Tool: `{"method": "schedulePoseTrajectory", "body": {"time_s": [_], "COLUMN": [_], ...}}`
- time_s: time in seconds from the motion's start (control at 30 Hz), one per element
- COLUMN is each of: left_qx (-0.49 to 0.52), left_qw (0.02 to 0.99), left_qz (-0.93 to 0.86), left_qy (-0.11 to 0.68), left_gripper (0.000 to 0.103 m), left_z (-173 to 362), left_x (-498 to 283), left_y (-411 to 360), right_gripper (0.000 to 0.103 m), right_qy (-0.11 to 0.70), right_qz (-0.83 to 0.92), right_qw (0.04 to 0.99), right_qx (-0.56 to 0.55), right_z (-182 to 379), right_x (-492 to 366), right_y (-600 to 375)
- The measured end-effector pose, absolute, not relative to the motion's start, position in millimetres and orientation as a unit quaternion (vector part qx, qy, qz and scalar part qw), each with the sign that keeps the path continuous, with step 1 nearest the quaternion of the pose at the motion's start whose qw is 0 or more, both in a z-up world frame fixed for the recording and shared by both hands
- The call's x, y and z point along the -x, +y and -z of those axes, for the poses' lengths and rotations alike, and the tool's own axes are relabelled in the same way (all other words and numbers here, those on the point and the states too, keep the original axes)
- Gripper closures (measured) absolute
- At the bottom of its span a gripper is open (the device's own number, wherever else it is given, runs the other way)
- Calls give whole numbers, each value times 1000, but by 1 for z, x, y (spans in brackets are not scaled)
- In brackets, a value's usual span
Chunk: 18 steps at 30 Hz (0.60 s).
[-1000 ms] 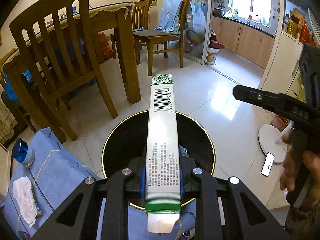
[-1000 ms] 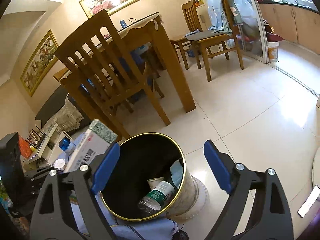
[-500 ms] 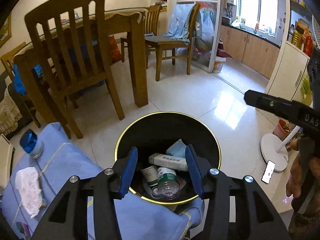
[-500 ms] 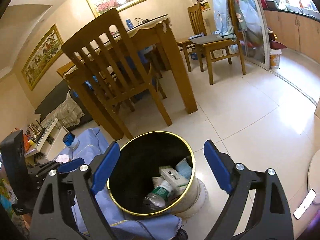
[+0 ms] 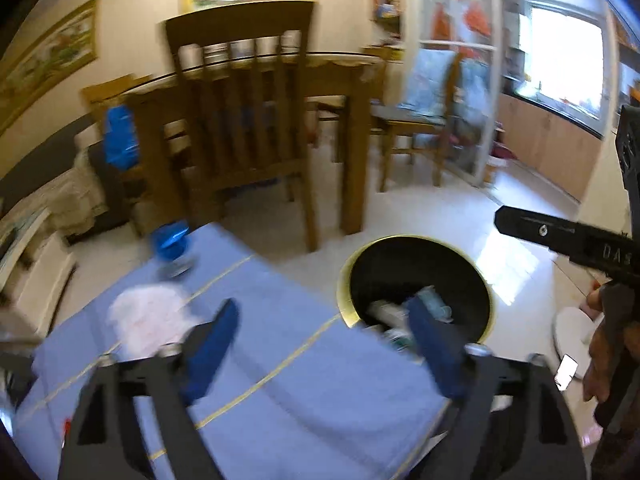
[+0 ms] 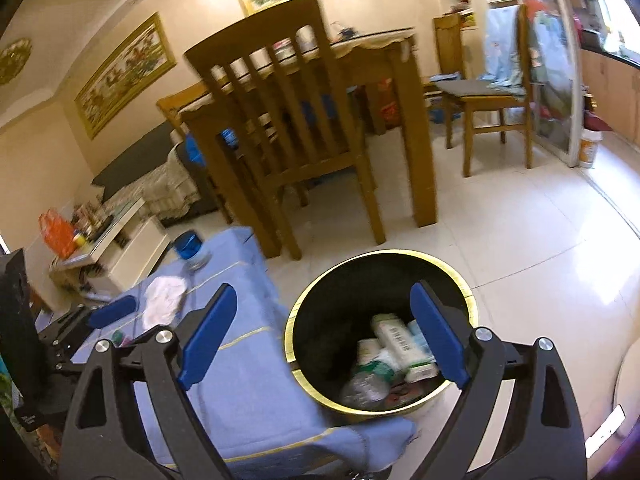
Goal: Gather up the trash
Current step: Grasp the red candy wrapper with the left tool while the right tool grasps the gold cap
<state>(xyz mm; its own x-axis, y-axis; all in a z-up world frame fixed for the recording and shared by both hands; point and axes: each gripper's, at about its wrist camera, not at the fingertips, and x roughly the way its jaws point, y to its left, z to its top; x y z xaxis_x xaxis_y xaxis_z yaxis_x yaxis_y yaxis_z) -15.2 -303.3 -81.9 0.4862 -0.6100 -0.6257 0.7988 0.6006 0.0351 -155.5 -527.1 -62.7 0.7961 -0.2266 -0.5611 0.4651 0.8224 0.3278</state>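
1. The left gripper point(image 5: 324, 344) hung with nothing between its blue pads; its jaws were opening, nearly at full spread. The right gripper point(image 6: 324, 332) stood wide apart too, grasping nothing.
2. The trash bin point(image 6: 472, 312), black inside with a gold rim, sat on the floor at about four o'clock from the blue-clothed table point(image 5: 280, 360), touching the cloth's edge. It held a white carton point(image 6: 400, 344), a plastic bottle point(image 6: 362, 390) and other scraps.
3. Trash left to collect: a crumpled white tissue point(image 5: 148, 320) at roughly ten o'clock from the left gripper, with a blue-capped jar point(image 5: 172, 242) beyond it at eleven.
4. Risk, in my judgement: the tissue was limp and light, so the pads could pinch the cloth with it and drag the cloth, tipping the jar.
5. Risk: the two grippers were close; reaching together could make them collide.
6. Writing: "DAS" showed on the right gripper's body in the left view. The carton's print was too blurred to read.
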Motion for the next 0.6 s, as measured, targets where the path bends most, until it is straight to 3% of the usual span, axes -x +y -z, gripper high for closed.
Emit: {"method": "schedulePoseTrajectory", "body": {"time_s": [0.33,0.43,0.5,0.6], "left_qx": [-177,-153,-126,-103], "left_qw": [890,899,909,922], "left_qz": [181,128,115,109], "left_qy": [380,390,380,357], "left_gripper": [7,7,7,7], "left_z": [175,181,171,160], "left_x": [15,20,19,14], "left_y": [-81,-33,-16,-6], "right_gripper": [12,12,17,33], "right_qy": [375,422,443,456], "right_qz": [16,-41,-70,-108], "right_qw": [913,896,887,881], "right_qx": [-157,-136,-112,-67], "right_z": [100,126,139,147], "right_x": [43,13,0,-24], "right_y": [-373,-316,-282,-235]}}
